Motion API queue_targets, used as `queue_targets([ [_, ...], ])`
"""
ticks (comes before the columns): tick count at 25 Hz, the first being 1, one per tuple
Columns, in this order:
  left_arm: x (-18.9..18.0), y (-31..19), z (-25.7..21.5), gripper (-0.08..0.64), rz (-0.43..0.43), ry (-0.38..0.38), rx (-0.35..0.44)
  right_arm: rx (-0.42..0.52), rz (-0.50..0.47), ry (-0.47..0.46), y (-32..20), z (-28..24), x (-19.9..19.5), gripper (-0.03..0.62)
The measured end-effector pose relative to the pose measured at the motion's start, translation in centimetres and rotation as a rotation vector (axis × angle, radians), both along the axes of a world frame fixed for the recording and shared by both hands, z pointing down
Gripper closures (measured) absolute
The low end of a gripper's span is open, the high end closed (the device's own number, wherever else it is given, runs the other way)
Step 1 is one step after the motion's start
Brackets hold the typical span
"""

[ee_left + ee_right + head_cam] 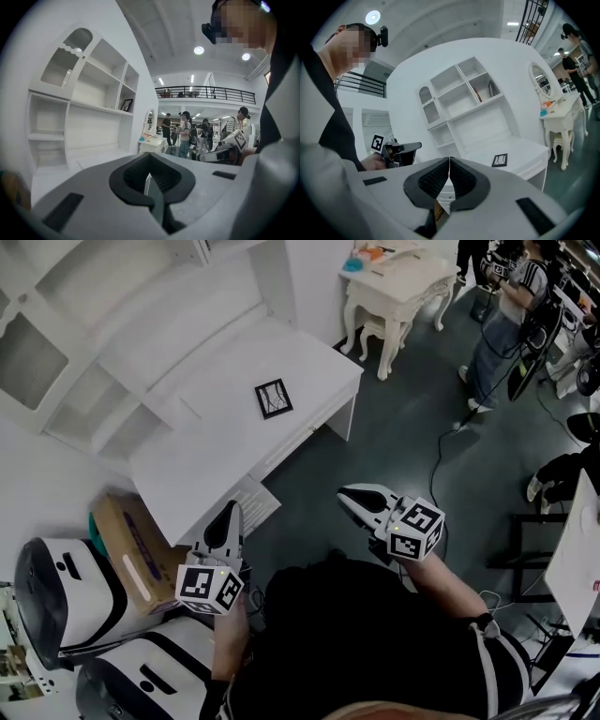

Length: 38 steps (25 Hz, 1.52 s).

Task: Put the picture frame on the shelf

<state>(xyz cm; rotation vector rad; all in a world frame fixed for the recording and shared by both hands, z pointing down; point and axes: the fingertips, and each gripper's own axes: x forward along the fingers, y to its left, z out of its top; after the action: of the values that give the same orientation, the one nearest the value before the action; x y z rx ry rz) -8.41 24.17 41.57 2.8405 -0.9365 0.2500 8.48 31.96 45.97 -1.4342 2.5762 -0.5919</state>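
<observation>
Picture frame (273, 398): small, black-edged, lying flat on the white desk (211, 451), towards its right end and apart from both grippers.

Left gripper (232, 510): you hold it low in front of your torso, tips pointing at the near edge of the desk, marker cube (210, 588) towards you. Its jaws are together with nothing between them.

Right gripper (346, 494): you hold it out over the floor to the right of the desk's near corner, pointing the same way as the left, its marker cube (415, 529) at the rear. The pads meet and carry nothing.

Shelf unit (112, 343): white, standing on the back of the desk, with open compartments and arched side doors. In the left gripper view a small dark-framed item (125, 105) leans in an upper compartment.

Floor (394, 446): dark grey, with a cable (439, 451) trailing across it.

Beside the desk, at your left: a cardboard box (127, 545) and two white rounded housings with black trim (56, 601).

Beyond the desk: a small white dressing table (398, 287) with curved legs and oddments on top. A person (506, 315) stands near it. The gripper views show more people, ceiling lights and a railed gallery.
</observation>
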Motion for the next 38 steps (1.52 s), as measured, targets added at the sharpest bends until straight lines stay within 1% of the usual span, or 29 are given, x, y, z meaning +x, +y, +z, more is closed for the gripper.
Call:
queue_targets([
  [5, 2.1, -2.9, 1.1, 0.554, 0.014, -0.009, -0.031, -0.043, -0.029, -0.006, -2.8, 1.3, 0.3, 0.572],
  [9, 2.4, -6.4, 2.6, 0.554, 0.014, -0.007, -0.053, -0.06, -0.059, 0.001, -6.1, 2.4, -0.6, 0.572],
  [11, 2.7, -8.6, 3.3, 0.554, 0.011, -0.001, -0.065, -0.07, -0.06, 0.006, -8.1, 3.0, -0.4, 0.572],
  [18, 4.2, -18.2, 4.1, 0.554, 0.025, -0.034, -0.082, -0.065, -0.018, 0.023, -18.0, 2.2, 2.2, 0.572],
  [21, 4.3, -22.2, 3.9, 0.554, 0.041, -0.044, -0.076, -0.058, -0.002, 0.042, -22.4, 1.5, 2.3, 0.572],
  [24, 4.3, -26.0, 4.0, 0.554, 0.052, -0.036, -0.077, -0.066, 0.018, 0.058, -26.9, 1.2, 2.3, 0.571],
  [27, 4.2, -29.1, 4.4, 0.554, 0.064, -0.044, -0.072, -0.072, 0.029, 0.081, -30.5, 1.2, 2.1, 0.571],
  [30, 4.7, -31.6, 5.4, 0.554, 0.068, -0.055, -0.078, -0.084, 0.035, 0.105, -33.3, 1.8, 2.5, 0.571],
  [34, 6.3, -33.4, 6.3, 0.554, 0.07, -0.046, -0.104, -0.138, 0.034, 0.123, -35.5, 3.5, 4.1, 0.571],
  [38, 7.8, -35.5, 7.3, 0.554, 0.061, -0.069, -0.118, -0.184, 0.01, 0.129, -38.2, 5.2, 5.6, 0.569],
])
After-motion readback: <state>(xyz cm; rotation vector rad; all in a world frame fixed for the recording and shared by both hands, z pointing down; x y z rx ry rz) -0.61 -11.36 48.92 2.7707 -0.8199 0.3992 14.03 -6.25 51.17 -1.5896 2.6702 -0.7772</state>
